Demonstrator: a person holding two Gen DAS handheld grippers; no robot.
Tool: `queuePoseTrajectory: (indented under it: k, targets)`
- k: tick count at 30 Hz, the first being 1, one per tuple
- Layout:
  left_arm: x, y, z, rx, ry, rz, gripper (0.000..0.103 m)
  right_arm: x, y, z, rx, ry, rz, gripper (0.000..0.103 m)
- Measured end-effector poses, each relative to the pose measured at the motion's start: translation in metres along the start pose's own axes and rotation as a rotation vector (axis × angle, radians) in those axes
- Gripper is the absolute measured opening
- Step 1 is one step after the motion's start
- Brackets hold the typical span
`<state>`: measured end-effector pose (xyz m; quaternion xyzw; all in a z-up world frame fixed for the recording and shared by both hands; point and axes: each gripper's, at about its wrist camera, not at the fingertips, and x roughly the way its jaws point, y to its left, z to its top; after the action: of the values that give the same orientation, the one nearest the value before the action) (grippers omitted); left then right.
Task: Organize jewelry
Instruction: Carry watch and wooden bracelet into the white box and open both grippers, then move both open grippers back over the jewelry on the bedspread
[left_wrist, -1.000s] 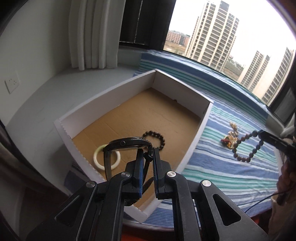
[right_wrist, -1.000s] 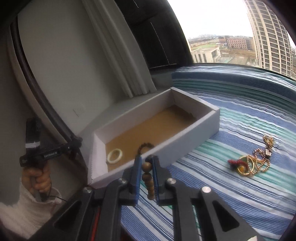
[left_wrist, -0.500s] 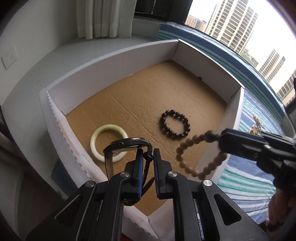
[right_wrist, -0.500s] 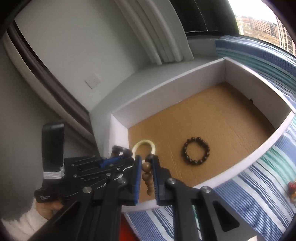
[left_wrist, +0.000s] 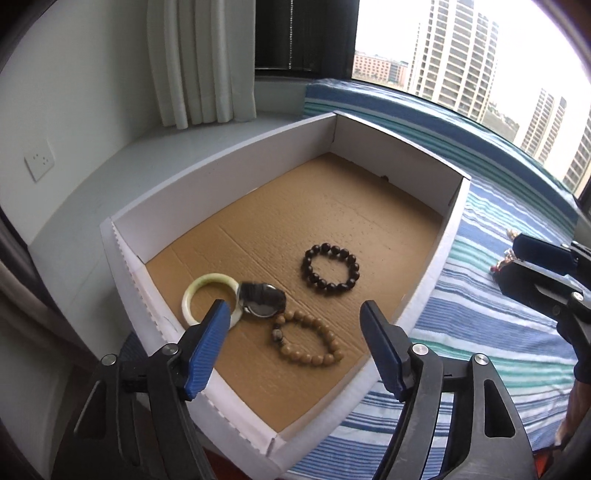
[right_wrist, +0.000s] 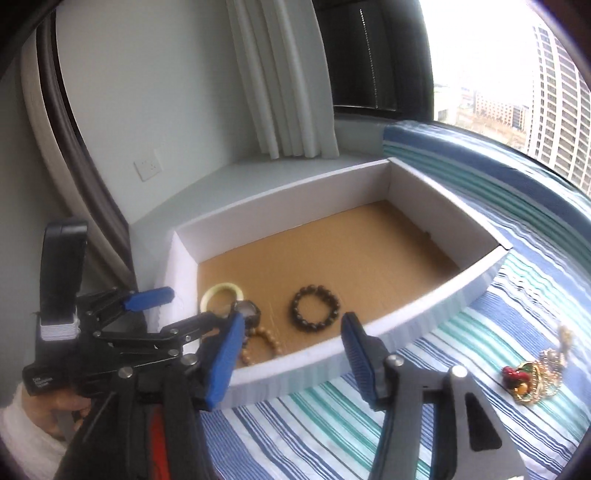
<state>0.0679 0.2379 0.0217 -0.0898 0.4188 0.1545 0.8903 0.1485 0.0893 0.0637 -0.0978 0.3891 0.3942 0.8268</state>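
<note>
Now that both tools stand wide apart and empty, two more pieces down in the box (left_wrist: 448, 236). Watch (left_wrist: 261, 303) dropped just beside the jade bangle (left_wrist: 192, 295), overlapping its rim, near box's front-left corner. Tan bead bracelet (left_wrist: 308, 341) flat on the cardboard floor just in front of watch, touching or nearly so. Dark bead bracelet (left_wrist: 330, 268) further into box, apart from both. Left tool (left_wrist: 291, 345) hovering over box's near edge; right tool (right_wrist: 290, 354) outside box, over striped bed cover (right_wrist: 369, 424).

Versus half a second ago: left tool clamped on watch strap then, right tool clamped on tan beads above box; both released since. Bangle and dark bracelet unmoved. Right tool pulled back off the box.

Four pieces boxed. Remaining: gold-and-red tangle (right_wrist: 532, 376) on bed cover, well to the right of box. Likely next pick, probably right tool's job. Tangled chains, so clean single-piece grasp doubtful.
</note>
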Motion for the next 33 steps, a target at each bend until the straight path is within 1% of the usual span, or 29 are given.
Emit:
queuePoseTrajectory:
  k: [6, 7, 9, 12, 14, 16, 18, 20, 22, 26, 28, 30, 31, 33]
  targets:
    - [-0.007, -0.035, -0.004, 0.058, -0.022, 0.009, 0.075, -0.035, -0.033, -0.038, 0.009, -0.024, -0.135, 0.06]
    - [-0.007, -0.04, -0.005, 0.068, -0.024, 0.013, 0.075, -0.039, -0.04, -0.045, 0.017, -0.024, -0.157, 0.061]
    - [-0.008, -0.05, -0.006, 0.091, -0.028, 0.024, 0.075, -0.046, -0.056, -0.06, 0.036, -0.027, -0.205, 0.066]
    - [-0.009, -0.061, -0.007, 0.116, -0.036, 0.044, 0.079, -0.053, -0.084, -0.084, 0.07, -0.026, -0.3, 0.067]
    - [-0.01, -0.066, -0.007, 0.129, -0.051, 0.069, 0.082, -0.056, -0.105, -0.105, 0.107, -0.019, -0.358, 0.067]
    - [-0.012, -0.068, -0.008, 0.146, -0.077, 0.118, 0.086, -0.058, -0.126, -0.129, 0.145, -0.009, -0.43, 0.069]
    - [-0.016, -0.064, -0.007, 0.15, -0.119, 0.143, 0.087, -0.059, -0.147, -0.157, 0.177, 0.006, -0.519, 0.078]
    - [-0.022, -0.053, -0.003, 0.126, -0.165, 0.148, 0.09, -0.059, -0.168, -0.187, 0.217, 0.038, -0.614, 0.078]
    - [-0.027, -0.039, 0.003, 0.091, -0.206, 0.155, 0.093, -0.063, -0.191, -0.216, 0.286, 0.072, -0.683, 0.078]
    - [-0.021, -0.011, 0.015, 0.029, -0.236, 0.192, 0.093, -0.086, -0.227, -0.26, 0.436, 0.075, -0.74, 0.078]
    - [-0.011, -0.001, 0.017, 0.001, -0.259, 0.223, 0.093, -0.096, -0.24, -0.272, 0.476, 0.068, -0.762, 0.078]
    - [0.005, 0.008, 0.016, -0.016, -0.242, 0.236, 0.093, -0.102, -0.251, -0.281, 0.501, 0.064, -0.784, 0.078]
    - [0.012, 0.012, 0.014, -0.028, -0.219, 0.225, 0.093, -0.105, -0.253, -0.285, 0.514, 0.062, -0.792, 0.078]
    - [0.025, 0.019, 0.009, -0.058, -0.175, 0.179, 0.093, -0.11, -0.26, -0.29, 0.538, 0.059, -0.801, 0.078]
